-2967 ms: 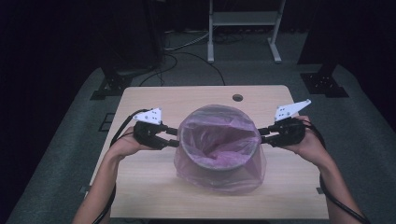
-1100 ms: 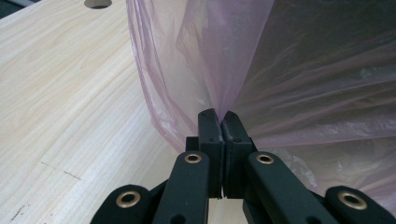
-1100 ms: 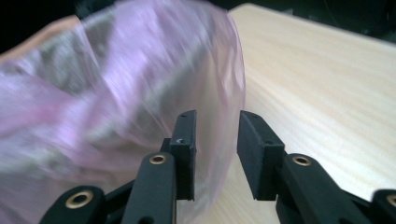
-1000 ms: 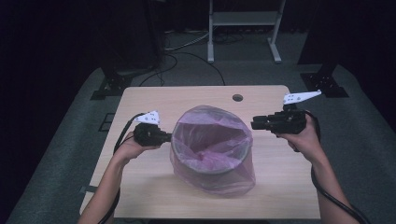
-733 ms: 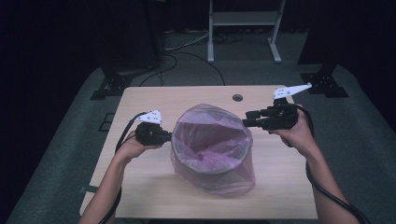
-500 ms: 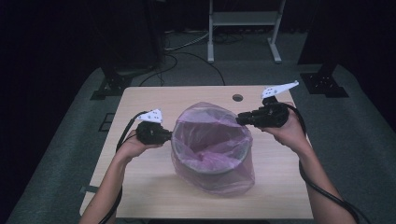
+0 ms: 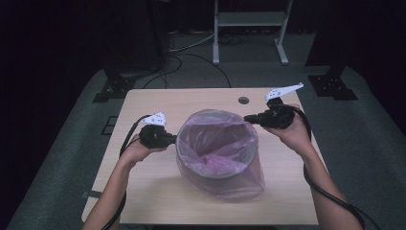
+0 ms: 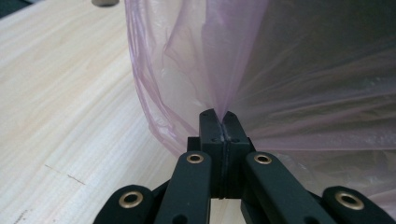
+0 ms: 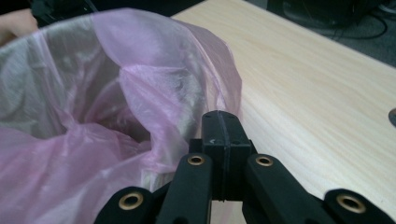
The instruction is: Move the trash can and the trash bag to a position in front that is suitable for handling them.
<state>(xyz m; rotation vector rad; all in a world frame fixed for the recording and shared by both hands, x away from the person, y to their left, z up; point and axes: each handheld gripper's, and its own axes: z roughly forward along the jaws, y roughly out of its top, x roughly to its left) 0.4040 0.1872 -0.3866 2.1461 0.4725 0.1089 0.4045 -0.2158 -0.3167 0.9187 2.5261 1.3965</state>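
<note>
A round bin lined with a thin pink plastic bag [image 7: 220, 163] stands mid-table; the bag's loose skirt drapes over the rim and down the outside. My left gripper [image 7: 174, 139] is at the bin's left side, shut on a fold of the bag [image 8: 303, 70], which rises taut from between its jaws [image 8: 222, 114]. My right gripper [image 7: 246, 117] is at the bin's back right rim. Its jaws are shut [image 9: 222, 115] with no film visibly between them, their tip just beside the bag's outer fold [image 9: 187, 70].
The light wooden table [image 7: 158, 201] has a small round hole [image 7: 243, 100] near its far edge, behind the right gripper. A metal stand [image 7: 249, 19] and cables lie on the dark floor beyond the table. Both grippers' cables trail back along the forearms.
The right gripper has let go of the bag's right edge, then travelled left and away to the back right rim, staying shut. The left gripper has stayed put, holding the bag.
</note>
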